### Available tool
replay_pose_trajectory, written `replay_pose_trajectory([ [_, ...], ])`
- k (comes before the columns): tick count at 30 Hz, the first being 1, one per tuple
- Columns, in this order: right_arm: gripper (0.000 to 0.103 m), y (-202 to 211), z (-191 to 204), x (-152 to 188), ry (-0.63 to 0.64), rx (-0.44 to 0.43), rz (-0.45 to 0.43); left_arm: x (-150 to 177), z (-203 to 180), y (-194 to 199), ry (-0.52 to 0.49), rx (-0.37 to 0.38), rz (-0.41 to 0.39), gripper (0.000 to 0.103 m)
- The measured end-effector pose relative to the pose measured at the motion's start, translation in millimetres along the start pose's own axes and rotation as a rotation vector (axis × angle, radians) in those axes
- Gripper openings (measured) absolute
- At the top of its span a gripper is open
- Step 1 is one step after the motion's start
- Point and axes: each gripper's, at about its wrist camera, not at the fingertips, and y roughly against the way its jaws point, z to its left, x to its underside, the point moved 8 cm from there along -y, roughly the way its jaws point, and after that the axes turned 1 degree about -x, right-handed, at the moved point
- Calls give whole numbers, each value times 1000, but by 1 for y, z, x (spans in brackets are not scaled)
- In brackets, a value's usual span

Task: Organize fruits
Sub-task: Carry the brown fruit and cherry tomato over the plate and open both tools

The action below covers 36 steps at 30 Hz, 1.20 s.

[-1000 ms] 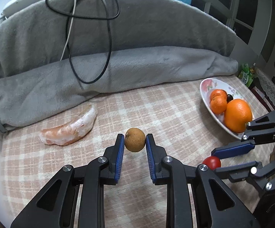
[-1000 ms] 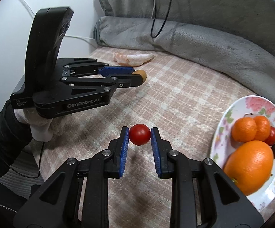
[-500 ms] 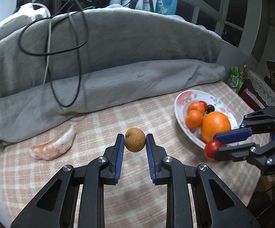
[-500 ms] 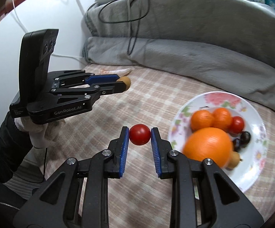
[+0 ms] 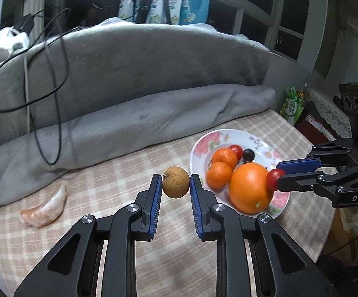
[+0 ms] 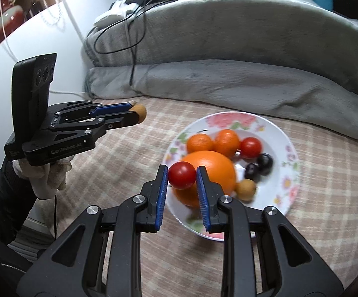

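A grey blanket (image 5: 134, 94) backs the checked worktop (image 6: 327, 173). On the floral plate (image 6: 284, 146) lies a large orange (image 6: 213, 165). Right hand-held gripper (image 6: 181, 176) clamps a cherry tomato (image 6: 181, 175) over it; left hand-held gripper (image 5: 175, 182) pinches a brown longan (image 5: 175, 182) beside the plate.

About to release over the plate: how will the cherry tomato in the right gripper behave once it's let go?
The cherry tomato looks round and glossy, so it will probably roll. The right gripper holds it above the big orange, whose curve may send it sideways. The plate is shallow, so its rim may not stop it; release low. Its thin skin probably bruises easily.
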Motion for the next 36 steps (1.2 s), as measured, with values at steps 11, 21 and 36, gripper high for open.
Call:
replay_pose_trajectory([
  [11,25,17,-39,14,-53,24,-8,-21,-38,-19,-43,45,1,21],
  [21,25,19,-53,25,-75,11,-6,-36,-70,-38,-81,74,15,21],
  [36,25,14,-57,31,-70,-4,3,-39,-101,-54,-129,98,50,21],
])
